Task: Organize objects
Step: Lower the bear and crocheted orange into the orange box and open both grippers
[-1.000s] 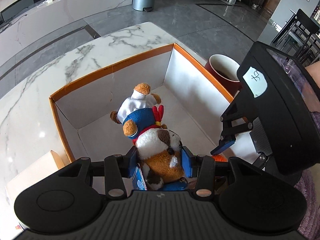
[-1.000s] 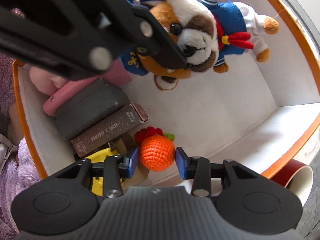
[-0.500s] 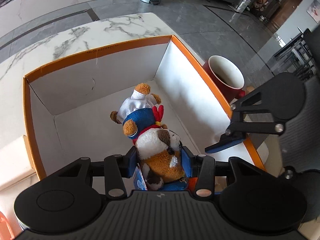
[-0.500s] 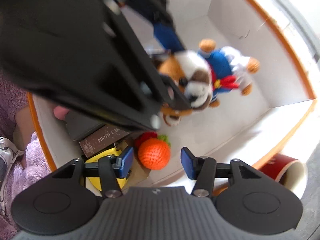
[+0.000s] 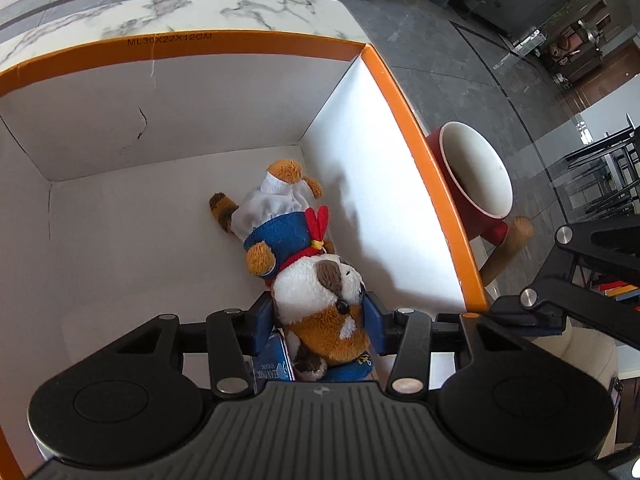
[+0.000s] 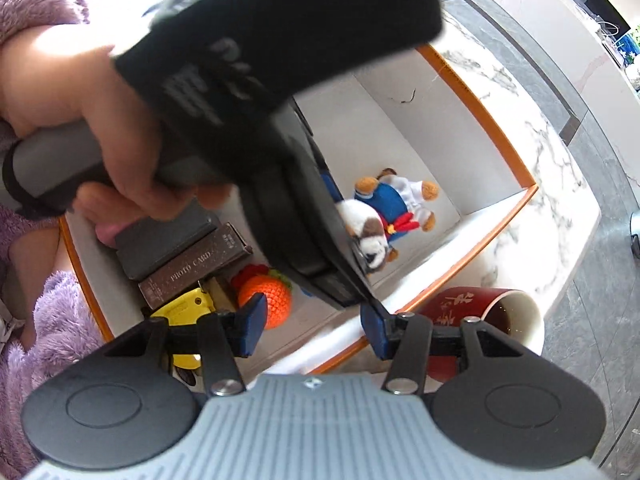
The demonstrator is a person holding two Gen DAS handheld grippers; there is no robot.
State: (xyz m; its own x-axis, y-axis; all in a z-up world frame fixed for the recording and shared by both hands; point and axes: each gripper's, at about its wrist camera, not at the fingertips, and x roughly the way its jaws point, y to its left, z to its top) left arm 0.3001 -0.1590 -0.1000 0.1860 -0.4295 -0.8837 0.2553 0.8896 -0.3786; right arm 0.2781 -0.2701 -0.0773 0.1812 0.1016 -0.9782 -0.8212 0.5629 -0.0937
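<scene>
My left gripper [image 5: 318, 322] is shut on the head of a plush dog [image 5: 308, 264] in a blue sailor suit and holds it low inside the orange-rimmed white box [image 5: 420, 152], near its right wall. The dog also shows in the right wrist view [image 6: 394, 216], partly behind the left gripper's body. My right gripper [image 6: 314, 330] is open and empty, raised above the box's near rim [image 6: 420, 304]. An orange crocheted fruit [image 6: 268, 298] lies on the box floor just beyond its left finger.
A brown photo-card box [image 6: 196, 264], a dark box [image 6: 164, 240] and a yellow object [image 6: 186, 308] lie in the box beside the fruit. A red mug [image 5: 476, 184] stands outside the box on the marble table [image 5: 248, 10]; it also shows in the right wrist view [image 6: 480, 316].
My right gripper opened, let go of the orange fruit in the box and pulled up and back. My left gripper carried the plush dog lower toward the box's right wall.
</scene>
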